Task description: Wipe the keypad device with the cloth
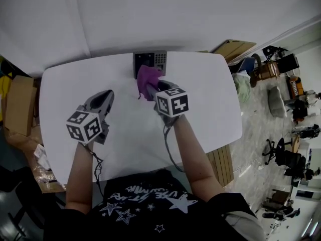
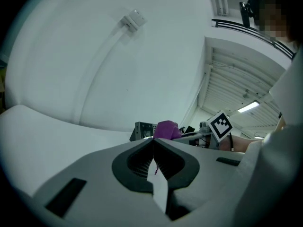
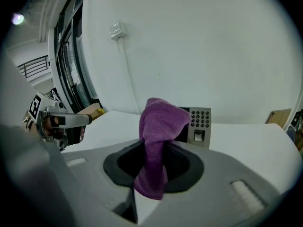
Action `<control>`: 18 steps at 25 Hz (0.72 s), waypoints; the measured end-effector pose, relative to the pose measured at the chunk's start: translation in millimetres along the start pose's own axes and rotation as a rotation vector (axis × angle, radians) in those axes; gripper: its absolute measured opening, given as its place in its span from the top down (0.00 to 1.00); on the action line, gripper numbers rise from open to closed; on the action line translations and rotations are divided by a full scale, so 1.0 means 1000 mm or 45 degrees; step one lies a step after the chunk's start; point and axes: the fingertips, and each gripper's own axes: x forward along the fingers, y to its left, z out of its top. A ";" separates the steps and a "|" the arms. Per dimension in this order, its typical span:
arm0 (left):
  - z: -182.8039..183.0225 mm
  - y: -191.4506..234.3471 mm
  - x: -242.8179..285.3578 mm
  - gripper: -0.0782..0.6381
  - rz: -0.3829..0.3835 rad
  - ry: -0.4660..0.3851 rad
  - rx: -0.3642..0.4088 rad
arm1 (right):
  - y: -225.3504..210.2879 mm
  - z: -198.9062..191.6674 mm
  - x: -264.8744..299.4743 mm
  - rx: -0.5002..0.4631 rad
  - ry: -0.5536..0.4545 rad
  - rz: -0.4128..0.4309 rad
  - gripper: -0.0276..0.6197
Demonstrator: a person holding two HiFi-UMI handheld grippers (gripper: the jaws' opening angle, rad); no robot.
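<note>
Nearest to me, my two forearms reach out over the white desk [image 1: 210, 99], each with a tool in hand. My left tool [image 1: 107, 95] hovers above the bare desk on the left side, and its own view shows the two jaws pressed together tip to tip with nothing between them. My right tool [image 1: 151, 88] sits a little farther forward and toward the middle. Its jaws are clamped on the purple cloth [image 3: 158, 126], which is pinched at its middle: a bunched top rises above the jaws and a short tail hangs below them.

Just past the cloth is the keypad device [image 1: 150, 62], a dark box with a grey face that stands at the far edge of the desk, near the wall [image 1: 160, 14]. In the right gripper view the cloth covers the left part of the device's face, while the grid of keys on the right part stays in sight. I cannot tell whether cloth and device are touching. In the left gripper view the device and the cloth show side by side beyond my shut jaws.

Off the desk's left edge a cardboard box [image 1: 20, 104] stands on the floor.
</note>
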 end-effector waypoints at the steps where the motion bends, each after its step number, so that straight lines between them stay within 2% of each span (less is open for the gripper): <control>1: 0.001 0.003 0.001 0.88 0.007 -0.005 -0.009 | -0.002 0.002 0.006 -0.006 0.008 0.001 0.81; 6: 0.008 0.018 0.009 0.88 0.043 -0.038 -0.048 | -0.014 0.010 0.032 -0.031 0.025 0.006 0.81; 18: -0.003 0.032 0.035 0.88 0.050 0.003 -0.042 | -0.031 0.018 0.070 -0.123 0.039 -0.001 0.81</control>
